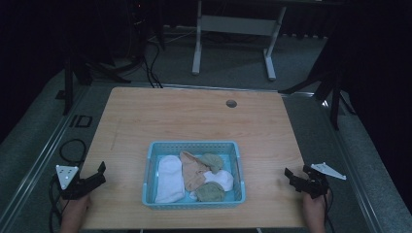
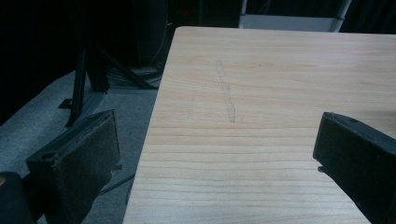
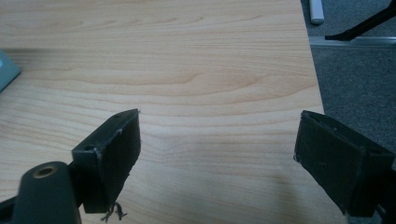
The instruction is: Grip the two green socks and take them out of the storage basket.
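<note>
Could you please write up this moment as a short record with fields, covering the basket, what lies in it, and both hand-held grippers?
surface: wooden table
container: light blue basket, near the front edge, midway between the grippers
contents: white sock, peach sock, olive sock, with more white and olive pieces bunched beside them
left hand-held gripper: open, holding nothing, at the table's left edge
right hand-held gripper: open, holding nothing, at the table's right edge
contact with basket: none by either gripper

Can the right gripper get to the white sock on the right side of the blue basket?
Probably yes. The right gripper is open beside the basket, bare table lies between, and the white sock lies uncovered on top.
</note>
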Motion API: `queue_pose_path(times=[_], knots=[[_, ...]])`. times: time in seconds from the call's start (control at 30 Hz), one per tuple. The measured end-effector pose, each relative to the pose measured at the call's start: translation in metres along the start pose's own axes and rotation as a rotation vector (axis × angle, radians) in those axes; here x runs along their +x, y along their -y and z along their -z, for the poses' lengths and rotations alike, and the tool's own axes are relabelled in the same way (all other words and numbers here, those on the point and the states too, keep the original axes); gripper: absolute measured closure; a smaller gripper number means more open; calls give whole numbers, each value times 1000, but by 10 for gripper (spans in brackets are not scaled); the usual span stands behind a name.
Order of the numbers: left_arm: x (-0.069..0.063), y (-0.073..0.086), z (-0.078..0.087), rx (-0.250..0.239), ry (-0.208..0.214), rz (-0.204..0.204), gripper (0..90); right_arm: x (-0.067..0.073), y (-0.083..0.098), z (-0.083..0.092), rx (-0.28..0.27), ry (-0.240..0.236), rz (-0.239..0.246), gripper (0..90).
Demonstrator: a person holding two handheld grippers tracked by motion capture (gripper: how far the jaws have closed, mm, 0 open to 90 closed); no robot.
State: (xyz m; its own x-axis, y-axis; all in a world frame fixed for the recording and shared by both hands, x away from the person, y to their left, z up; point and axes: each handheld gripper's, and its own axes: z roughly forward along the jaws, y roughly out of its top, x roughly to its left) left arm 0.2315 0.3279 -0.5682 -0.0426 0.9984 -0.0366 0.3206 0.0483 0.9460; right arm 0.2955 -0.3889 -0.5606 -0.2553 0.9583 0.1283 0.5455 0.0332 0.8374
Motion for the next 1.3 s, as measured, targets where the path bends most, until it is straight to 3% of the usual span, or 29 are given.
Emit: queue_pose_path(times=[0.1,0.17,0.23,0.27,0.3,0.33,0.37,0.43,0.63,0.77,0.83,0.87,0.9,0.93,1.03,1.13,1.23,1.3], knots=[[0,0,0,0,1,0,4,0,0,0,3,-7,8,141],[0,0,0,2,0,1,3,-1,-1,-1,16,-53,9,136],[0,0,0,2,0,1,4,-2,-1,-1,20,-64,16,136],[0,0,0,3,-1,1,4,-2,-1,0,4,-100,49,136],[0,0,0,3,-1,1,4,-2,-1,0,4,-100,49,136],[0,0,0,6,-1,2,4,-2,-2,0,27,-118,98,136],[0,0,0,7,0,2,4,-2,-2,0,34,-132,116,136],[0,0,0,6,-1,4,4,-4,-2,2,51,-194,122,136],[0,0,0,7,-1,0,4,-9,-6,7,92,-256,173,135],[0,0,0,7,1,2,4,-11,-9,10,159,-311,220,131],[0,0,0,4,5,2,4,-11,-9,10,175,-324,222,130],[0,0,0,4,7,1,4,-9,-10,10,200,-366,228,128],[0,0,0,4,7,1,4,-9,-10,10,200,-366,228,128],[0,0,0,3,6,1,4,-7,-12,10,220,-394,239,126],[0,0,0,6,7,0,4,-2,-15,9,268,-415,258,125],[0,0,0,8,4,3,4,6,-18,7,356,-450,303,126],[0,0,0,3,10,1,3,11,-21,8,383,-467,332,125],[0,0,0,2,11,-3,4,18,-25,9,406,-505,350,125]])
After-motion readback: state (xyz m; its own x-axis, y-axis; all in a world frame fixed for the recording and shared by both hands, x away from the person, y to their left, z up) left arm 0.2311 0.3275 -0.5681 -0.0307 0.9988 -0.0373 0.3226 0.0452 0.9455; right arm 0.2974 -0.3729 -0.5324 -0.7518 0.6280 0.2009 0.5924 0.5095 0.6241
